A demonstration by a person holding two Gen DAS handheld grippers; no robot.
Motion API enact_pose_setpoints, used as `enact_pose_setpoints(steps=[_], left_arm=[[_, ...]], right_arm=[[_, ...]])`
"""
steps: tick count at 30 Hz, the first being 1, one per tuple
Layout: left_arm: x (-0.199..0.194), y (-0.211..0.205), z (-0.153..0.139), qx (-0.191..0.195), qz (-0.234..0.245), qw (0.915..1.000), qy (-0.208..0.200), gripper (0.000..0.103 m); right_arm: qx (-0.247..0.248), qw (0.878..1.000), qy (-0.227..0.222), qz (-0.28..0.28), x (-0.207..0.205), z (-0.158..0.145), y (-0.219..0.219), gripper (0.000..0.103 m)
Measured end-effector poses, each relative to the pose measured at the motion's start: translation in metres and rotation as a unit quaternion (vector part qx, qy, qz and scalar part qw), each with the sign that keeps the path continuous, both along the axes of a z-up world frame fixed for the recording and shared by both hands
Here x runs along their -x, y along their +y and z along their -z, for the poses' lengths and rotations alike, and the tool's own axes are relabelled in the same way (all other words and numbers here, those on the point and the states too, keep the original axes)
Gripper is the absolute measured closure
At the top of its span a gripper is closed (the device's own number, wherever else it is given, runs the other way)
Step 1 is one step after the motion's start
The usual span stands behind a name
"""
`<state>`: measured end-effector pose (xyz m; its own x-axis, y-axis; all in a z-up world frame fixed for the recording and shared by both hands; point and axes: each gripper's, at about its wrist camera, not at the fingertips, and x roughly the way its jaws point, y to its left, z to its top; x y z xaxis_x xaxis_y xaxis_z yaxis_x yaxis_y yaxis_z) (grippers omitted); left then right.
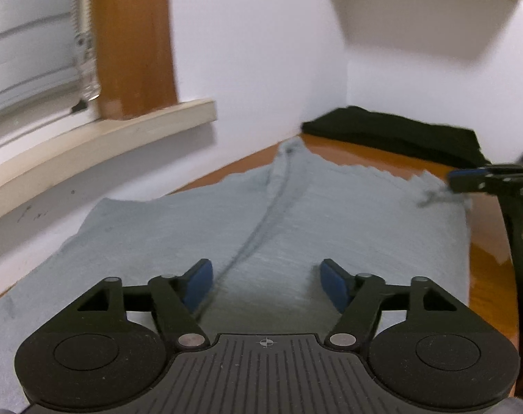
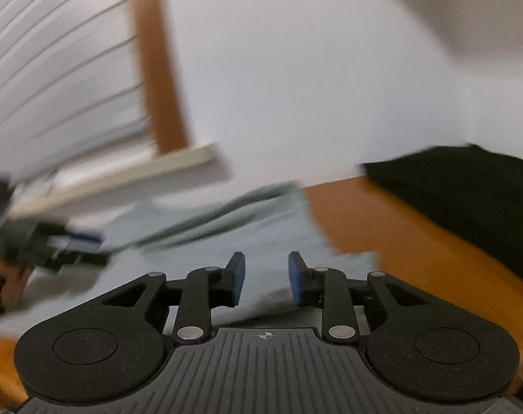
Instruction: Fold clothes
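Left wrist view looks along a pale grey-blue garment point(image 1: 295, 214) spread over a glossy wooden table point(image 1: 485, 258), with a seam or placket running from the near edge toward the far end by the wall. The left gripper point(image 1: 266, 284) hangs just above the near part of the cloth with its blue pads spread wide and nothing between them. At the far right edge of the garment the right gripper point(image 1: 468, 181) shows from the side, right at a frayed-looking corner; whether it pinches cloth there is too blurred to tell from this view. In the right wrist view that same tool point(image 2: 266, 277) has its pads apart with a clear gap and no fabric visibly between them. A folded black garment point(image 1: 392, 134) lies at the far right of the table, apart from the grey one, below a window sill point(image 1: 99, 158) on the left.

The right wrist picture is heavily smeared, which I judge to mean quick motion. The risks I see: a pad closing on only one layer, so the fold drags unevenly; the slippery tabletop letting the whole piece slide instead of folding; and the grey cloth's far edge bunching against the wall. A fast sweep could also nudge the black stack.
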<state>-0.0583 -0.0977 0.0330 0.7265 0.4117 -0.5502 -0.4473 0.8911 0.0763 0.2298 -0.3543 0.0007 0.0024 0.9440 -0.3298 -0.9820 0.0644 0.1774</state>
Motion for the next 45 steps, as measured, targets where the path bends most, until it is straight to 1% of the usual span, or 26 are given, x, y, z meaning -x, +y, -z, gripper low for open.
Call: enact_pose_setpoints(steps=[3, 7, 11, 14, 17, 23, 27, 31, 35, 36, 38, 40, 42, 44, 45], left_arm=[[0.003, -0.002, 0.007, -0.004, -0.001, 0.9999, 0.013, 0.028], [0.018, 0.006, 0.011, 0.019, -0.009, 0.9997, 0.016, 0.025], [0.030, 0.010, 0.012, 0.043, -0.019, 0.9988, 0.016, 0.024], [0.037, 0.011, 0.013, 0.058, -0.027, 0.9978, 0.015, 0.023], [0.043, 0.012, 0.013, 0.072, -0.034, 0.9967, 0.014, 0.023], [0.053, -0.012, 0.013, 0.072, -0.032, 0.9968, 0.015, 0.022], [0.056, -0.022, 0.012, 0.069, -0.028, 0.9970, 0.019, 0.019], [0.055, -0.022, 0.012, 0.069, -0.029, 0.9970, 0.022, 0.015], [0.050, -0.019, 0.011, 0.073, -0.018, 0.9968, 0.026, 0.015], [0.046, -0.017, 0.009, 0.077, -0.011, 0.9965, 0.031, 0.015], [0.038, -0.010, 0.006, 0.088, 0.000, 0.9955, 0.035, 0.020], [0.027, 0.001, 0.002, 0.106, 0.009, 0.9937, 0.035, 0.027], [0.015, 0.010, 0.002, 0.116, 0.015, 0.9920, 0.046, 0.032], [0.005, 0.017, 0.001, 0.125, 0.022, 0.9907, 0.050, 0.034], [0.005, 0.019, 0.001, 0.135, 0.026, 0.9895, 0.044, 0.039]], right_arm=[[0.021, 0.999, -0.027, -0.001, 0.009, 0.010, 0.013, 0.074], [0.025, 0.999, -0.040, 0.014, 0.003, 0.019, 0.013, 0.074], [0.018, 0.998, -0.055, 0.010, 0.008, 0.024, 0.003, 0.075], [0.022, 0.997, -0.072, 0.004, 0.012, 0.023, -0.003, 0.075], [0.024, 0.997, -0.074, -0.003, 0.013, 0.022, -0.012, 0.075], [0.033, 0.996, -0.084, -0.005, 0.022, 0.018, -0.034, 0.075], [0.035, 0.997, -0.074, -0.007, 0.022, 0.016, -0.050, 0.075], [0.048, 0.996, -0.069, -0.015, 0.021, 0.010, -0.046, 0.074], [0.027, 0.998, -0.038, -0.030, 0.026, 0.000, -0.034, 0.074], [0.024, 0.999, -0.030, -0.039, 0.029, -0.002, -0.030, 0.074], [0.020, 0.998, -0.031, -0.056, 0.043, -0.005, -0.016, 0.074], [0.019, 0.996, -0.032, -0.076, 0.059, -0.007, -0.001, 0.074], [0.026, 0.994, -0.028, -0.098, 0.073, -0.009, 0.015, 0.074], [0.034, 0.992, -0.035, -0.117, 0.087, -0.010, 0.028, 0.073], [0.042, 0.990, -0.044, -0.124, 0.093, -0.008, 0.031, 0.073]])
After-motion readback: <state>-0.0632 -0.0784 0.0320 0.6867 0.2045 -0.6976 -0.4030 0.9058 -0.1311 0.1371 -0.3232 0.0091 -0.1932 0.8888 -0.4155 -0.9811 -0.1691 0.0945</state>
